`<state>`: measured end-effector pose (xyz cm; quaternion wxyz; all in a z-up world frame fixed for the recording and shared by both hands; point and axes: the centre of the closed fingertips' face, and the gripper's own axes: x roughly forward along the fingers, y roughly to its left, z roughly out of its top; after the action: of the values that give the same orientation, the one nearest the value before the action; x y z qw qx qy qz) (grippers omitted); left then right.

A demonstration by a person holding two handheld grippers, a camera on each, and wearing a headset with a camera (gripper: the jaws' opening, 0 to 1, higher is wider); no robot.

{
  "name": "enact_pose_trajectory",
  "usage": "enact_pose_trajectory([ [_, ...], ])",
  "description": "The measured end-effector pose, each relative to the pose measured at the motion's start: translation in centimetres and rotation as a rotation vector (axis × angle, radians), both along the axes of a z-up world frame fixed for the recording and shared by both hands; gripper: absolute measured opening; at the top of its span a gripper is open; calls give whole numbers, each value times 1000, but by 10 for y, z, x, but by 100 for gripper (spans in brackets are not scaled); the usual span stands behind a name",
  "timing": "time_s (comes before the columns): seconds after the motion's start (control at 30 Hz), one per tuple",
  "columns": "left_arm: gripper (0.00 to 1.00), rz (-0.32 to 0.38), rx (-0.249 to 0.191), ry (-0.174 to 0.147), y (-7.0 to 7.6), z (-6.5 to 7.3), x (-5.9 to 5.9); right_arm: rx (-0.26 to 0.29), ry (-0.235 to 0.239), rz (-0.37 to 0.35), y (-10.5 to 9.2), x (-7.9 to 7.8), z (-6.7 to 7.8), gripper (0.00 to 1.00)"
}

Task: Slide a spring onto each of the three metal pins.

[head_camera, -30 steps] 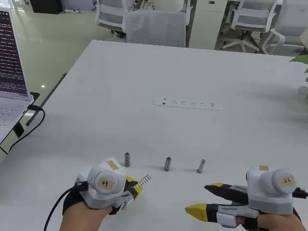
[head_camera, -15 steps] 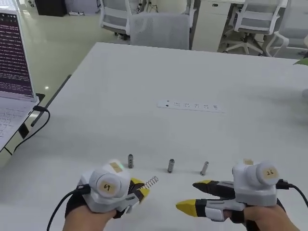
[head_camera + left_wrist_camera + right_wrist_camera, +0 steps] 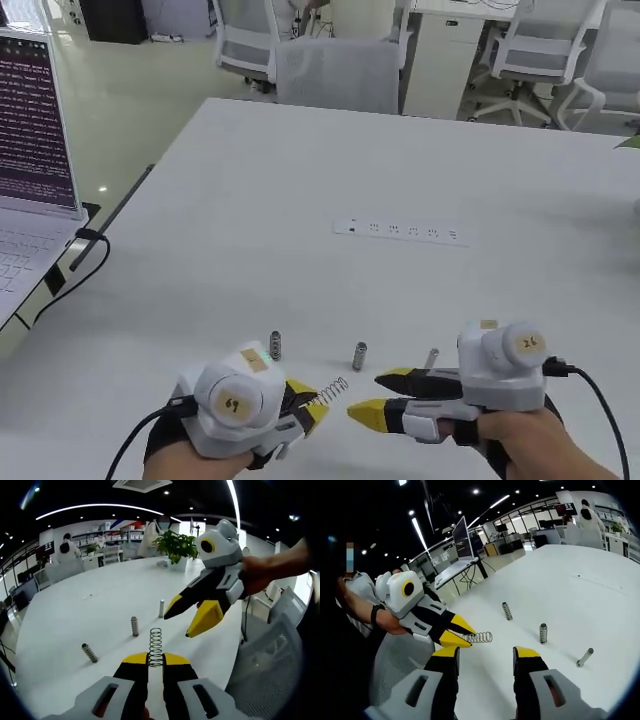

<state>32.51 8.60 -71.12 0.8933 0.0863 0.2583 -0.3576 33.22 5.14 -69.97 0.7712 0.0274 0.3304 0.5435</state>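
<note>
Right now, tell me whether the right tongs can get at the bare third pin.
Probably yes. The right tongs are open, and the bare pin sits just off to one side of them with only bare table between. The left tongs and their spring sit on the other side.

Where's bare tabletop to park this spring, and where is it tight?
Bare table runs wide between the power strip and the three pins, and beyond the strip to the far edge. Crowded near you: the left gripper, shut on the spring, and the open right gripper nearly meet just in front of the pins.
</note>
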Motion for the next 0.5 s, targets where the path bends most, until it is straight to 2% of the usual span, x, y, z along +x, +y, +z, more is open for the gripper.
enact_pose_trajectory([
  [0.27, 2, -20, -7, -9, -7, 5, -2, 15, 17, 23, 6, 2, 1, 35],
  [0.5, 2, -33, -11, -19, -10, 8, -3, 39, 59, 40, 11, 1, 2, 32],
])
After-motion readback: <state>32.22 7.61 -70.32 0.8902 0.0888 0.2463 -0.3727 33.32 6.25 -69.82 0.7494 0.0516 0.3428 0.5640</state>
